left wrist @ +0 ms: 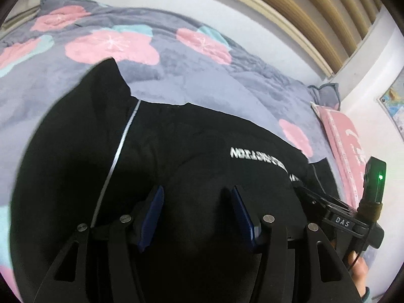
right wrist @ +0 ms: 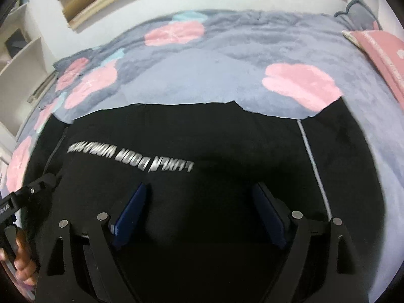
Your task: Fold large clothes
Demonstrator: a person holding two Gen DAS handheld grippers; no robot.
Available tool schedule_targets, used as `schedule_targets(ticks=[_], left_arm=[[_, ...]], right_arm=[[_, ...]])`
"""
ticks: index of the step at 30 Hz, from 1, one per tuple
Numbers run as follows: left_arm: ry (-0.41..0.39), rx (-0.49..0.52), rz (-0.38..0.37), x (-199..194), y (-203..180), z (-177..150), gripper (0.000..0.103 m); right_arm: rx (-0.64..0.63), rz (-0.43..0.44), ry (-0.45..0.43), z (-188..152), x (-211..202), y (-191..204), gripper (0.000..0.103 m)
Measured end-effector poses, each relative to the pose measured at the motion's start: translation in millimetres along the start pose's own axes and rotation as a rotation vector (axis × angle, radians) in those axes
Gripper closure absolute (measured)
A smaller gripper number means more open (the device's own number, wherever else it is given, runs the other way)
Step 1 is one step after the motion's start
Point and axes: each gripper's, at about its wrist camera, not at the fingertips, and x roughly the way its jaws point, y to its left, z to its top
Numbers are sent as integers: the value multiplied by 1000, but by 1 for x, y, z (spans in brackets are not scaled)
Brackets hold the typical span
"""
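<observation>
A large black garment (left wrist: 192, 136) with white lettering (left wrist: 255, 152) and a thin white stripe (left wrist: 118, 156) lies spread on the bed. My left gripper (left wrist: 197, 197) is open just above its near part, blue pads apart, holding nothing. In the right wrist view the same garment (right wrist: 207, 131) fills the lower half, lettering (right wrist: 131, 157) at left, stripe (right wrist: 313, 161) at right. My right gripper (right wrist: 199, 194) is open above the cloth, empty. The right gripper's body (left wrist: 353, 217) shows at the left view's right edge; the left gripper (right wrist: 30, 194) shows at the right view's left edge.
The bed carries a grey-blue blanket (left wrist: 202, 75) with pink flowers. A pink pillow (left wrist: 346, 136) lies at the bed's right end, also in the right wrist view (right wrist: 383, 50). A white wall and a wooden slatted frame (left wrist: 315, 12) stand behind. White shelves (right wrist: 22, 50) stand at left.
</observation>
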Motion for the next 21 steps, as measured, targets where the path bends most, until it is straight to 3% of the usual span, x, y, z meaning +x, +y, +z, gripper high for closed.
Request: schedule_targets(ticks=[5,9,13,14,15,16,21], left_arm=[[-59,-10,-134,-60,-6,-29,46],[-86,70,-126,-96,-23,-63,46],[-20,159,-22,-83,-36,-88,46],[16,156,34,-73,-34,-93,46],[68,134,137,-58,-28,-97,46],[87,118,163,-51,-24,-100,46],[73,122,113,-74,-24,-106,46]], right_arm=[[-56,96,-77,-34,-66,20,16],[-122,78,-86,-69,-96,41,16],[-161,-2,-10,-96,-82,56,17],[-149,-7,12,-100,-76,56,17],[-118,10,33,-104,-69,52,17],[-90,35,53,-105,-64,47,16],[-52,103,113,-106,-64,30,15]])
